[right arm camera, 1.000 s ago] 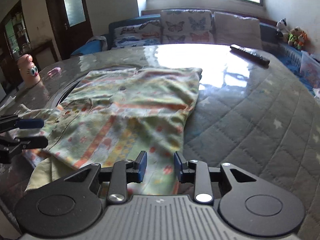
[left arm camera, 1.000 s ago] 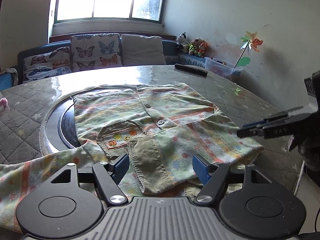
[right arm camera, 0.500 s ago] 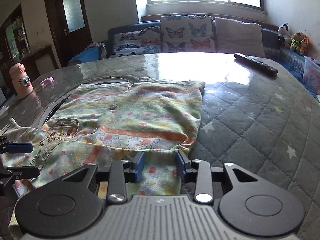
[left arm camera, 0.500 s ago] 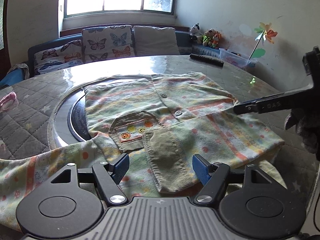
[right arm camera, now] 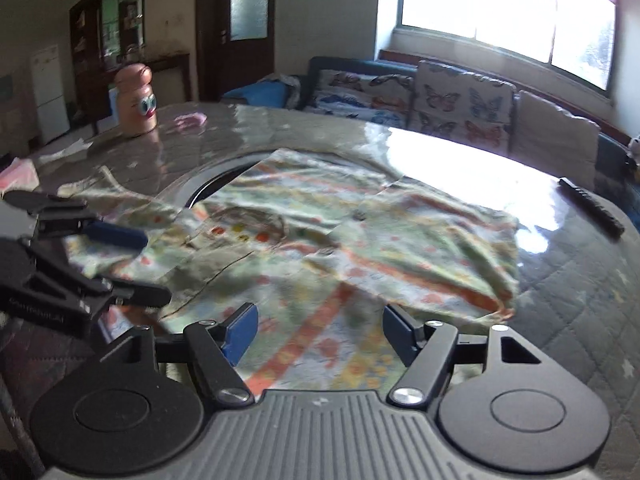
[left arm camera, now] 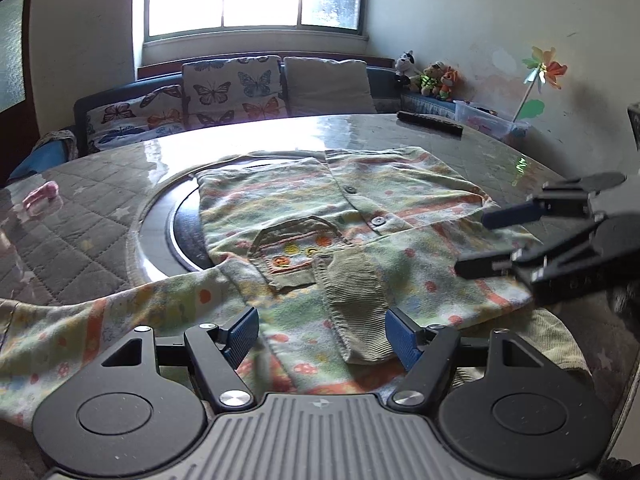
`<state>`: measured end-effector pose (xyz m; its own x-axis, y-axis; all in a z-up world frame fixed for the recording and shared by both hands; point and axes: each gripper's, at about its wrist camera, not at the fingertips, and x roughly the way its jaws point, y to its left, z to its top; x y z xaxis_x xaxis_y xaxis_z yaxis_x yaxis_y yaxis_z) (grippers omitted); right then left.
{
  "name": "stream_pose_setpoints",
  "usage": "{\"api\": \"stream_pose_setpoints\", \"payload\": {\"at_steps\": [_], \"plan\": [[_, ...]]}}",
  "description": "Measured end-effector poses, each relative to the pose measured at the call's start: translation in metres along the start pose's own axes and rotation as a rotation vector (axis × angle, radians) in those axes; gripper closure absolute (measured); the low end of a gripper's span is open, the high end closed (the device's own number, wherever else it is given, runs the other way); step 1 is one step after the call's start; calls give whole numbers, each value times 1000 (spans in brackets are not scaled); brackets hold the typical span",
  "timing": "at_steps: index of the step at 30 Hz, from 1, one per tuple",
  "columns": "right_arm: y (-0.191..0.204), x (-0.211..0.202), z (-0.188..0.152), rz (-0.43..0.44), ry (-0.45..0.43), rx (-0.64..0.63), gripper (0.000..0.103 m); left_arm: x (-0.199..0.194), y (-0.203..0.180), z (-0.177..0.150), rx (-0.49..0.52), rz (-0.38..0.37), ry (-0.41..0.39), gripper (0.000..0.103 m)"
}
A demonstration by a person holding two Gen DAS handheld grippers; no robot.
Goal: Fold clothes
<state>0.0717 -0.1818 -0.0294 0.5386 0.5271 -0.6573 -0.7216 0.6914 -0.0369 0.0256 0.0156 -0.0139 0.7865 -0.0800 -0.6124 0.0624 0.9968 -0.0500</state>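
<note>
A child's pale green cardigan (left arm camera: 320, 208) with orange stripes, buttons and a pocket lies flat on the round table (left arm camera: 100, 248). One sleeve is folded across its front, and the ribbed cuff (left arm camera: 356, 308) points at my left gripper (left arm camera: 322, 334). That gripper is open low over the cloth, with the cuff end lying between its fingers and untouched by the pads. My right gripper (right arm camera: 320, 330) hovers over the cardigan (right arm camera: 360, 240) near its hem. Its jaws are opening and the cloth lies loose under them. Each gripper shows in the other's view, the right (left arm camera: 488, 242) and the left (right arm camera: 136, 266).
A black remote control (left arm camera: 430, 123) lies at the table's far right. A pink toy jar with eyes (right arm camera: 134, 100) stands at the far left, near a small pink thing (left arm camera: 40, 196). A dark round inset (left arm camera: 180, 236) shows under the cardigan. A sofa with butterfly cushions (left arm camera: 232, 92) stands behind.
The right gripper's jaws have spread from a narrow gap to wide. It has rolled and swung left, closer to the left gripper. The left gripper has hardly moved.
</note>
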Motion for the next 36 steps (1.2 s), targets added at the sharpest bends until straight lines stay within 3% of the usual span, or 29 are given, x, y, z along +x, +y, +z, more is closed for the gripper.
{"api": "stream_pose_setpoints", "payload": {"at_steps": [6, 12, 22, 30, 33, 36], "plan": [[19, 0, -2, -2, 0, -80, 22, -17, 21, -5, -56, 52, -18, 30], [33, 10, 9, 33, -6, -104, 22, -28, 48, -11, -120, 143, -27, 30], [57, 24, 14, 86, -2, -145, 20, -47, 101, -18, -236, 316, -45, 30], [59, 26, 15, 104, 0, -147, 19, -64, 150, -29, -386, 485, -59, 27], [54, 21, 15, 98, -5, -130, 19, -65, 169, -34, -460, 522, -49, 31], [50, 15, 15, 93, -11, -118, 19, -67, 181, -38, -515, 538, -47, 44]]}}
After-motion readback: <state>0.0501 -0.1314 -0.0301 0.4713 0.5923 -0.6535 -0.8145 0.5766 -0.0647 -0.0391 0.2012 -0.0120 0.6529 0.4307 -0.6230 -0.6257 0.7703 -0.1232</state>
